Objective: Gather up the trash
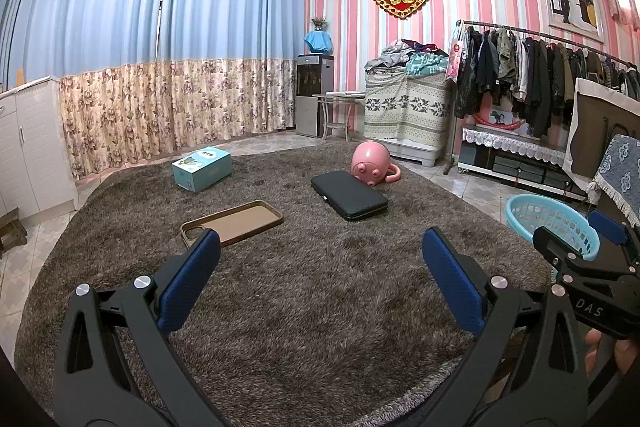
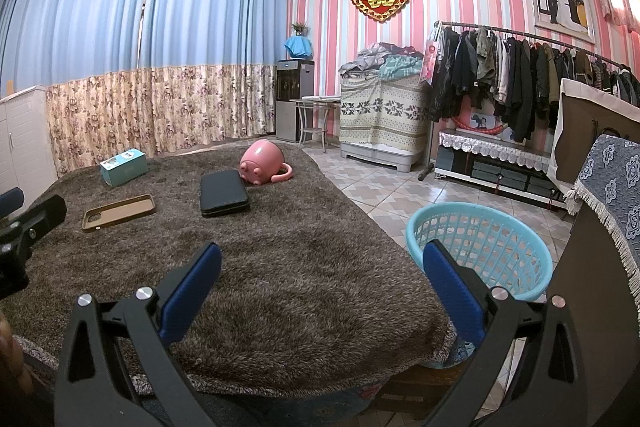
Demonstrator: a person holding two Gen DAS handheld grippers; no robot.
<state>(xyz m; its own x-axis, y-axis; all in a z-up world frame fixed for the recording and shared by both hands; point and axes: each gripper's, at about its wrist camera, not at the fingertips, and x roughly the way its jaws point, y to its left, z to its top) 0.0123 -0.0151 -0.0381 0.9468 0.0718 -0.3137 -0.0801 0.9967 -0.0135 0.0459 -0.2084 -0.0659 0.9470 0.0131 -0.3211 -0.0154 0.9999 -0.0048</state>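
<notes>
A: Quick pass, left to right. What's on the brown shaggy carpet (image 1: 304, 307)?

B: Far left, a teal cardboard box (image 1: 202, 168), lying flat. Nearer and just right of it, a brown phone case (image 1: 234, 221), open side up, camera cutout toward the near left. Right of that, a black zip case (image 1: 349, 195), closed, flat. Behind its far end, a pink pig-face mug (image 1: 371, 161) tipped on its side, handle pointing right; touching the case or not, can't tell.

A: All apart otherwise?

B: Yes, box, phone case and zip case are well apart from each other. Same order in the right wrist view: box (image 2: 123, 167), phone case (image 2: 119, 213), zip case (image 2: 224, 193), mug (image 2: 262, 163).

A: Where would the trash go?

B: Light blue plastic basket (image 2: 480, 251) on the tiled floor (image 2: 400, 195), off the carpet's right edge, near side. Nothing visible inside through the lattice.

A: Claws?

B: Left claw (image 1: 320, 275) has its blue pads spread wide, nothing between them, above the near carpet, its left pad tip overlapping the phone case's near corner in view. Right claw (image 2: 322, 279) also spread wide and empty, over the carpet's near right edge, its right pad in front of the basket rim.

A: Person?

B: Just a bit of a hand (image 1: 612, 347) at the right edge of the left view.
</notes>
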